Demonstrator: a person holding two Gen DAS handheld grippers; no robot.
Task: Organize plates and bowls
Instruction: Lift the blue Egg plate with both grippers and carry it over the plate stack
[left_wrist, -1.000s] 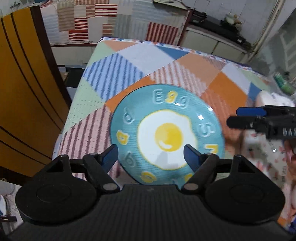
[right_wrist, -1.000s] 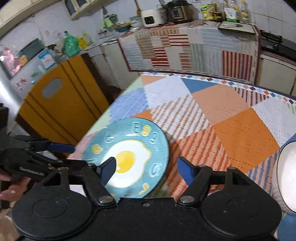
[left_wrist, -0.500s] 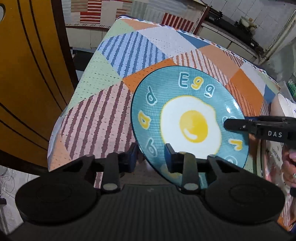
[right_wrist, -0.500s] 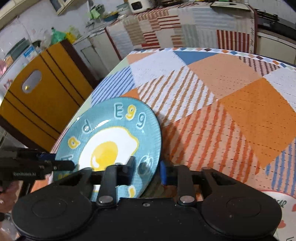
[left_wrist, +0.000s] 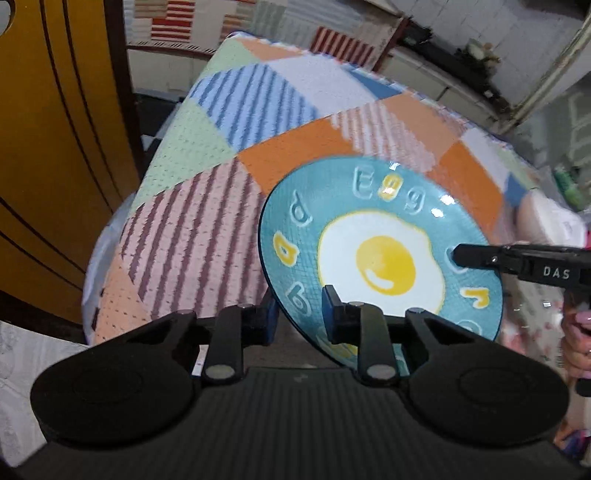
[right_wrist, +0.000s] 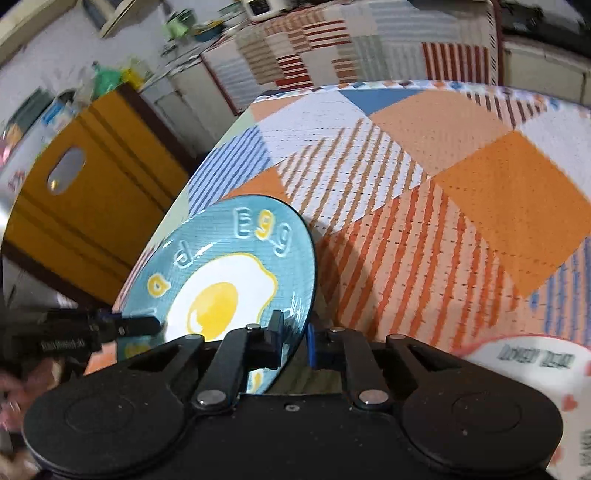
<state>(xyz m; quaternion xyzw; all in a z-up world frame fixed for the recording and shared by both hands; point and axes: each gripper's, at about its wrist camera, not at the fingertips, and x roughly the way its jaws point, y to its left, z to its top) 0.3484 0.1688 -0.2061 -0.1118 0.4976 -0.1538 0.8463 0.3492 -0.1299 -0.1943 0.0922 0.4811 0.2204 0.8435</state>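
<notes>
Egg plate (left_wrist: 373, 236) tilted, near rim hidden (both grippers clamping), tablecloth (left_wrist: 207, 236) blurred

Glossy glazed plate (left_wrist: 384, 236); matt woven tablecloth (left_wrist: 207, 236); matt black plastic fingers (left_wrist: 334, 310).

The left gripper (left_wrist: 300, 312) has its two fingers drawn close together, pinched on the near rim of the plate (left_wrist: 373, 218), one finger under it and one on top. The right gripper (right_wrist: 293, 341) is likewise pinched on the plate's opposite rim, fingers close together, pointing toward the left gripper.
</notes>
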